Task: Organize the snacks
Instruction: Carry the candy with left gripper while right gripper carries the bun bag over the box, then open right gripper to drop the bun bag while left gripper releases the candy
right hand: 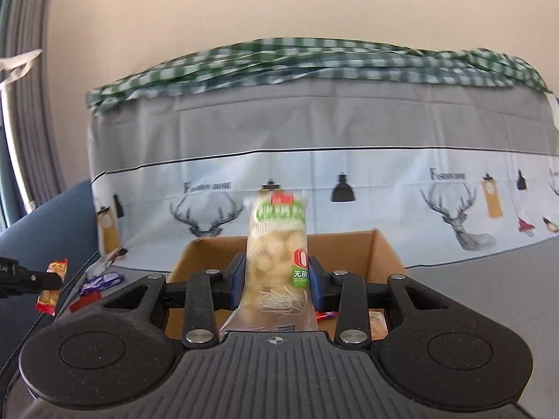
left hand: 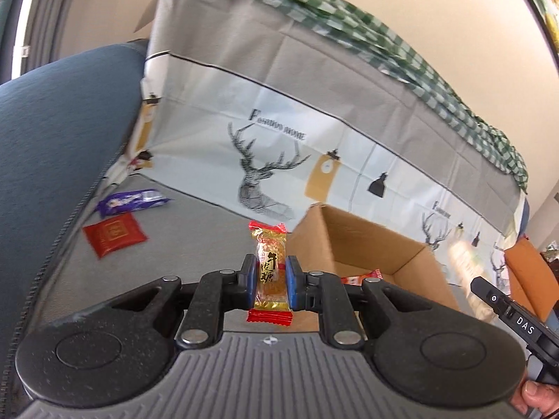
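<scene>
While both grippers carry a snack apiece toward the cardboard box point(right hand: 384, 248), the main risks look like slip and a missed drop; the left gripper point(left hand: 269, 279) has its blue pads pressed narrowly on the sides of a small gold candy packet point(left hand: 269, 272), standing upright with red crimped ends above and below the pads, so a loose pinch on slick wrapper could let it slide out short of the box; the right gripper point(right hand: 276, 276) is closed partway on a taller clear pouch of pale round snacks point(right hand: 277, 255), gripped low on its body, top-heavy above the pads, likely to tip or swing if jolted; pouch is soft, so harder squeeze may crush contents. Judged: release too near the box rim and either item lands on the grey surface point(left hand: 195, 223) instead. Box sits just right of and beyond the left gripper, directly ahead of the right one; at least one red wrapper point(left hand: 360, 277) already lies inside. Still unsorted on the far left: a purple packet point(left hand: 132, 200) and a red square packet point(left hand: 114, 235), near the blue cushion point(left hand: 52, 132). Pose: both grippers tilt slightly downward, fingers forward toward the deer-print cloth point(right hand: 314, 188); a person's fingertip point(left hand: 536, 394) shows at the lower right of the left view.
</scene>
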`<state>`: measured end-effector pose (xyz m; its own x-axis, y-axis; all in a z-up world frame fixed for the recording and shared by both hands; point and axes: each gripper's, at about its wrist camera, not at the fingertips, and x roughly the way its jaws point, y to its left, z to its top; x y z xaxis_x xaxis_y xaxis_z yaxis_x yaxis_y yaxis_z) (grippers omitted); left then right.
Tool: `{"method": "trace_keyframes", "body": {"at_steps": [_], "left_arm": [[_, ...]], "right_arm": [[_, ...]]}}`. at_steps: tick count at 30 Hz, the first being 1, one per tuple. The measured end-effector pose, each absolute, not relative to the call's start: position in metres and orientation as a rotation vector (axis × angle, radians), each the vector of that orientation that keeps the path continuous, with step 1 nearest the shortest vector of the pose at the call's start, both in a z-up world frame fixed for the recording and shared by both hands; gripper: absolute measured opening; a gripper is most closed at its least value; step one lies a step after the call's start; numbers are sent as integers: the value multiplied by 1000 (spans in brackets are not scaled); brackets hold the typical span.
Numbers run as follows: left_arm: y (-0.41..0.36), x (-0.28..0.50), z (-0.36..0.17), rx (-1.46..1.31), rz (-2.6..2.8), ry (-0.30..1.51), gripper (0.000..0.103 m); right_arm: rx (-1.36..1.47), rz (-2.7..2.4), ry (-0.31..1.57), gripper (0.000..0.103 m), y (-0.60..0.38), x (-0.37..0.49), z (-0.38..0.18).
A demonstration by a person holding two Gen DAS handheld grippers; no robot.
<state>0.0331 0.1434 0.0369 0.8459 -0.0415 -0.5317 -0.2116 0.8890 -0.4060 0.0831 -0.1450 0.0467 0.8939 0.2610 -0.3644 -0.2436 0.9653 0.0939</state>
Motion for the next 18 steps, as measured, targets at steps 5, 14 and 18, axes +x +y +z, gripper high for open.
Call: {"method": "trace_keyframes", "body": {"at_steps": [5,14,18], "left_arm": [[116,45,42,-468,31,521,18],[65,68,37,-436,-118,522,18],[42,72,34,-428,-229,543,22]], "right_arm": [[52,252,380,22,-170,89,42],[40,250,399,20,-188,96,34],[51,239,402,40,-193,97,33]]}}
